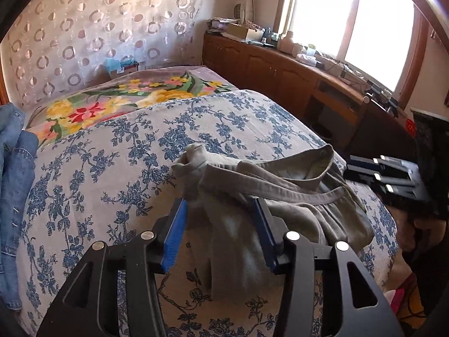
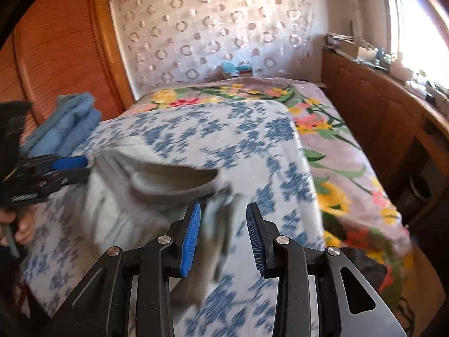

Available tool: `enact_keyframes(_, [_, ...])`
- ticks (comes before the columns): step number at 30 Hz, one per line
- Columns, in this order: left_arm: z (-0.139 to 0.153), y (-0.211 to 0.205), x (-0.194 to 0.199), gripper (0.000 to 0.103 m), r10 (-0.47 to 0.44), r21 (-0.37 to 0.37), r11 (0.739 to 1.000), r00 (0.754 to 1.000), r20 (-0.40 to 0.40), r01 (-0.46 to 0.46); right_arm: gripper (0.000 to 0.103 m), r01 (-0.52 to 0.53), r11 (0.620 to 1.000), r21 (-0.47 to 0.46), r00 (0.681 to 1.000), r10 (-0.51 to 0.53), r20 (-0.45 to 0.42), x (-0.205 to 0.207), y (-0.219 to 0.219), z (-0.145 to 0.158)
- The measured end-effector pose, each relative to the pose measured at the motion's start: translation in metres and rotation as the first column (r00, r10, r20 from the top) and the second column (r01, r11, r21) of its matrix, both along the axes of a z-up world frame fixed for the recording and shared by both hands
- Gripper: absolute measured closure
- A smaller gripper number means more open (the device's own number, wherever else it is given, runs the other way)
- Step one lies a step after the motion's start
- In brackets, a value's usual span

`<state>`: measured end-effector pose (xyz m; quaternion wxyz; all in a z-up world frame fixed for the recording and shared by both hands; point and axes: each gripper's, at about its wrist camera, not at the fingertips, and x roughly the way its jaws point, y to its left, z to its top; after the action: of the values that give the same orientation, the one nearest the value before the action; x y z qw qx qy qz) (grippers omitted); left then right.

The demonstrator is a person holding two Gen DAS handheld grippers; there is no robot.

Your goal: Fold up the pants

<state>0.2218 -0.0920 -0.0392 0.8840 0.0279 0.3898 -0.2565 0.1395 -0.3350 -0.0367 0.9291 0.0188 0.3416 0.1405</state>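
Bright window [image 1: 350, 28] glare; right view motion-blurred.

Right wrist view is smeared with motion blur, so the grey pants [image 2: 157, 196] and the blue-flower bedspread [image 2: 252, 146] are mush and I can't tell whether the right claw [image 2: 223, 233] touches cloth. Left claw [image 2: 56, 168] is cut off at that view's left edge. In the left wrist view, the jeans [image 1: 14, 196] run off the left edge, and the windowsill clutter [image 1: 308, 50] is too small to make out.

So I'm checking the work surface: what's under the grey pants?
The grey pants lie crumpled on the blue-flowered sheet, itself over a floral blanket. Whatever sits directly beneath the pants is covered.
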Motion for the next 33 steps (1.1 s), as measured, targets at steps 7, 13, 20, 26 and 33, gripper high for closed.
enact_keyframes(7, [0.0, -0.008, 0.004, 0.054, -0.035, -0.037, 0.999, 0.999, 0.001, 0.035, 0.068, -0.082, 0.997, 0.013, 0.995, 0.082, -0.057, -0.01, 0.006, -0.01])
enact_keyframes(13, [-0.009, -0.014, 0.01, 0.056, -0.042, -0.013, 0.999, 0.999, -0.006, 0.042, 0.068, -0.079, 0.997, -0.023, 0.993, 0.076, -0.089, 0.0, 0.007, -0.014])
enact_keyframes(20, [-0.008, -0.016, 0.001, 0.087, -0.052, -0.003, 0.999, 0.998, 0.024, 0.052, 0.096, -0.075, 0.997, -0.024, 0.996, 0.076, 0.049, -0.023, 0.003, 0.013])
enact_keyframes(26, [0.013, -0.014, -0.004, 0.095, -0.022, -0.02, 0.999, 0.995, 0.102, 0.024, 0.096, -0.048, 0.996, -0.081, 0.989, 0.058, 0.133, -0.023, 0.005, 0.036])
enact_keyframes(33, [0.024, -0.014, 0.016, 0.095, 0.033, -0.009, 0.999, 0.989, 0.141, -0.032, 0.096, 0.026, 0.983, -0.18, 0.986, 0.005, 0.169, 0.015, 0.016, 0.033])
